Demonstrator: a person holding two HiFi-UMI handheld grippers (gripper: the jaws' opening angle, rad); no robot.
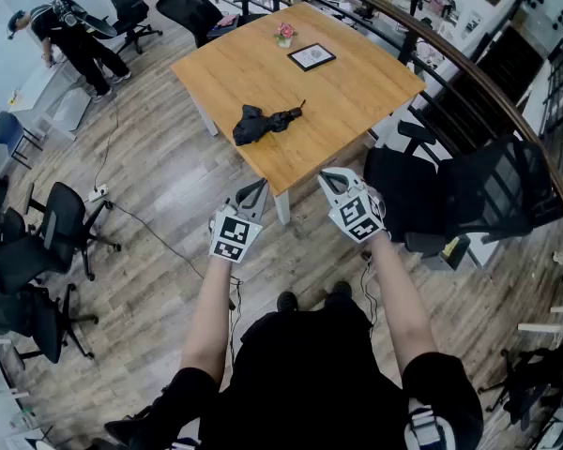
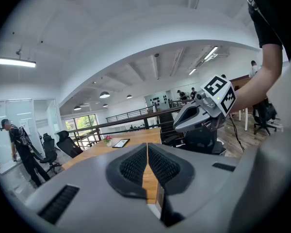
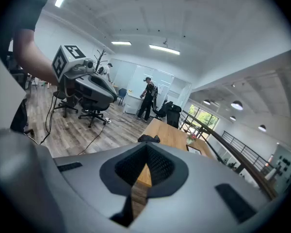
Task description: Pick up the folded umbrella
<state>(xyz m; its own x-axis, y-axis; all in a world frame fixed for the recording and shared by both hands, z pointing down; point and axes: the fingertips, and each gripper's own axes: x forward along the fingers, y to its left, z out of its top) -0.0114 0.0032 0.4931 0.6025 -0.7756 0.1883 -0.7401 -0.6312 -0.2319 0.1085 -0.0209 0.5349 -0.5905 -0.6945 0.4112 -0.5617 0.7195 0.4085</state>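
Chairs (image 1: 61, 218) stand at the left on the wood floor. Next comes the left gripper (image 1: 259, 187), held just short of the table (image 1: 357, 92) by its near corner, its jaws pressed together with nothing between them. Beyond it the umbrella (image 1: 266, 122), black and folded, lies on the table near the front edge, apart from both grippers. The right gripper (image 1: 328, 178) is alongside at the table's edge, its jaws likewise closed and empty. Another chair (image 1: 469, 195) sits at the right.
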